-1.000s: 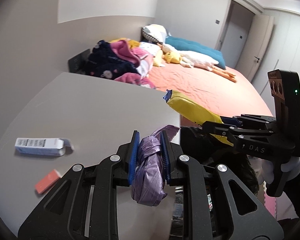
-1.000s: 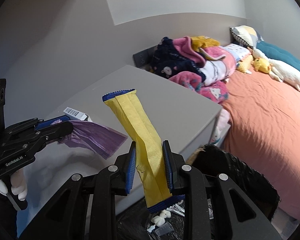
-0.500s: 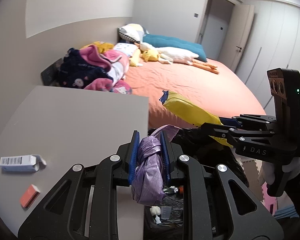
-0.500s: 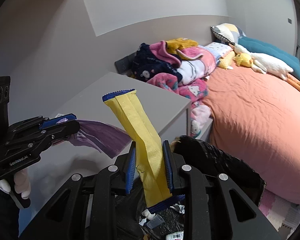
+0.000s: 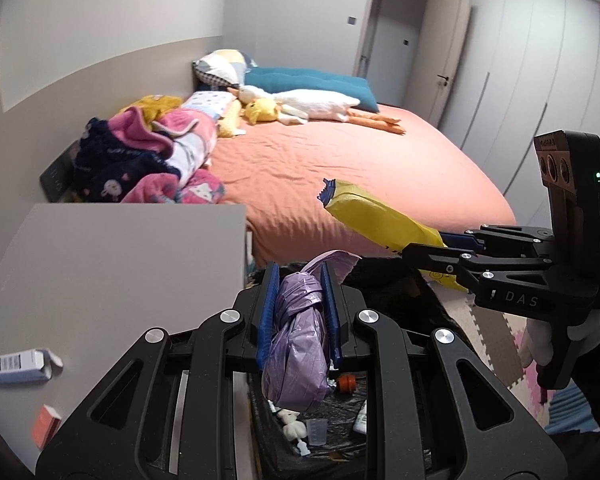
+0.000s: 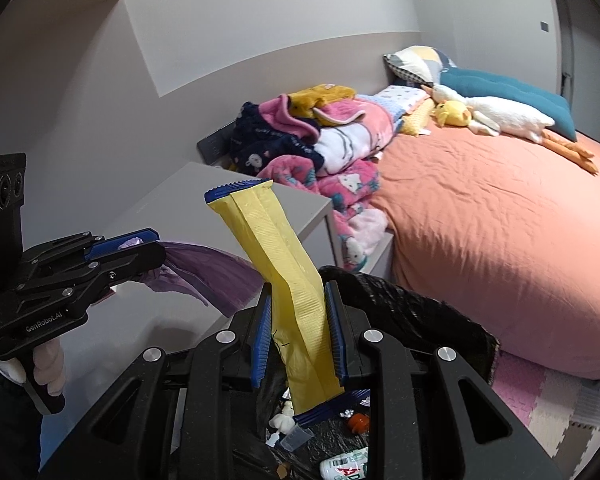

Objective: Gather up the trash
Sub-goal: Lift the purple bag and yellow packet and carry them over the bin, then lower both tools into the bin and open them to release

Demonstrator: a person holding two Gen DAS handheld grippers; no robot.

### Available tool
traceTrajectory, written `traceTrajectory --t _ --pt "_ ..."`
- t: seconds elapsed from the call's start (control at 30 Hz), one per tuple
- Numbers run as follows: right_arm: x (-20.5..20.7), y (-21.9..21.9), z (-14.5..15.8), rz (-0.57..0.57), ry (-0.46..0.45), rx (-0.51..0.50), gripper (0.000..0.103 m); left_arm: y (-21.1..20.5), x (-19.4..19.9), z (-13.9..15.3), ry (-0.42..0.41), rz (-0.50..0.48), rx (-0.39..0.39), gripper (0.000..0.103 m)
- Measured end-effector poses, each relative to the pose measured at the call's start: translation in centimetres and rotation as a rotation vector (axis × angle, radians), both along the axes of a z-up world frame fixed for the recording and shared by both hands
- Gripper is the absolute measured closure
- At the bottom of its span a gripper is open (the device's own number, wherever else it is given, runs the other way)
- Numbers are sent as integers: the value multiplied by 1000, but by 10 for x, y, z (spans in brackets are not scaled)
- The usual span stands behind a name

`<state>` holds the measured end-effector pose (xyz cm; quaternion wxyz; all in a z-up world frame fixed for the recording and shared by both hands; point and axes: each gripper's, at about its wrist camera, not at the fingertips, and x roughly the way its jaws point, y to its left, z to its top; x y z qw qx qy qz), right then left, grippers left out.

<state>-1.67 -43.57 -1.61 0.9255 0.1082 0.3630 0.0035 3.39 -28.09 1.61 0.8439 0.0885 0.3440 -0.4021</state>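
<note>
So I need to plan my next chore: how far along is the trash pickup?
Done: scraps already lie in the black trash bag. In hand: the left tongs clamp a purple plastic bag and the right tongs a yellow wrapper, both over the bag, not yet dropped. Left: a white box and an orange box on the grey tabletop.

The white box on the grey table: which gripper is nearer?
Left. The left gripper hangs beside the table holding the white box; the right gripper is farther, toward the bed.
</note>
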Motion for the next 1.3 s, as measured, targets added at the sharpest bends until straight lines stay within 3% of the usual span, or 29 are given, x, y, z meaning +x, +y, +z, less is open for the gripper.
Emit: traceTrajectory --t 0.73,1.17,1.2,1.23,1.27,1.3 --pt "-59 -35 3 -188 -12 34 76 -56 -18 -6 12 -210 13 82" --pt "-67 -43 -1 -212 -3 56 76 -68 -19 -16 31 -241 40 82" --pt "-68 -43 1 -205 -11 68 75 -69 -17 -17 48 -243 45 74" --pt "-68 -44 3 -206 -19 77 65 -70 -15 -18 69 -241 56 42" --pt "-70 -44 6 -221 -30 76 43 -72 -13 -20 87 -214 82 20" --pt "-72 -45 8 -247 -37 63 30 -71 -13 -19 77 -188 91 7"
